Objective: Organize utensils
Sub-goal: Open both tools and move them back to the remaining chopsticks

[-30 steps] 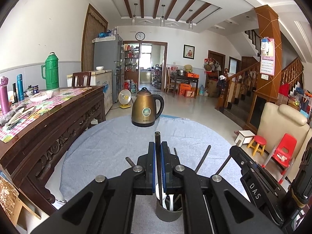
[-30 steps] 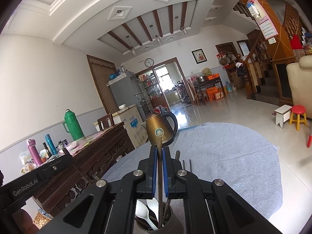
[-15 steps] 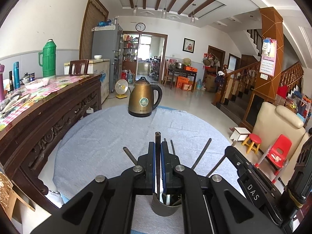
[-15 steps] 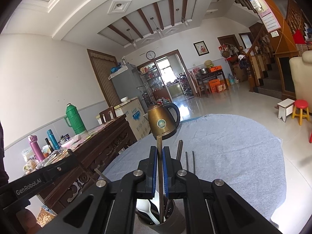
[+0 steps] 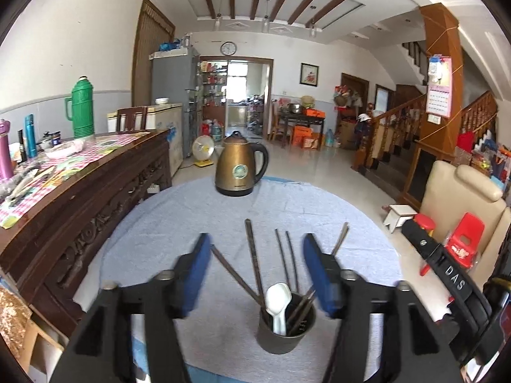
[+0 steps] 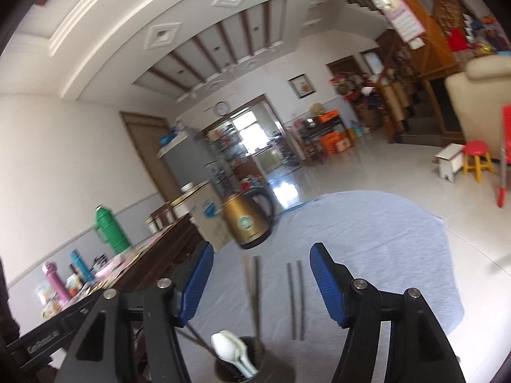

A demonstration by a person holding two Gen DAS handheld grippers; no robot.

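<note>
A dark cup [image 5: 286,332] is seen standing on the blue-grey cloth [image 5: 179,223] of a round table, low in the left wrist view at about 6 o'clock. A white spoon [image 5: 278,300] and several dark chopsticks [image 5: 254,255] are held in it; the sticks lean outward in a fan, one toward 10 o'clock, others toward 12 and 1 o'clock.

The left gripper [image 5: 255,274] is positioned above and just behind the cup, its blue pads [image 5: 196,274] spread wide — nothing is gripped between them. The right gripper [image 6: 260,284] is likewise seen opened wide over the cup [image 6: 252,364], with nothing clasped; in its tilted, blurred view the spoon [image 6: 231,352] and chopsticks [image 6: 255,290] are framed between the fingers. A black bar of the other gripper's body is visible at 4 o'clock in the left view.

Farther out on the cloth, at 12 o'clock from the cup, a bronze kettle [image 5: 239,169] is set upright, well apart from it. At 9 to 10 o'clock a carved sideboard [image 5: 80,191] is seen, with a green flask [image 5: 81,107] on it — at 3 o'clock, a red chair [image 5: 466,236].
</note>
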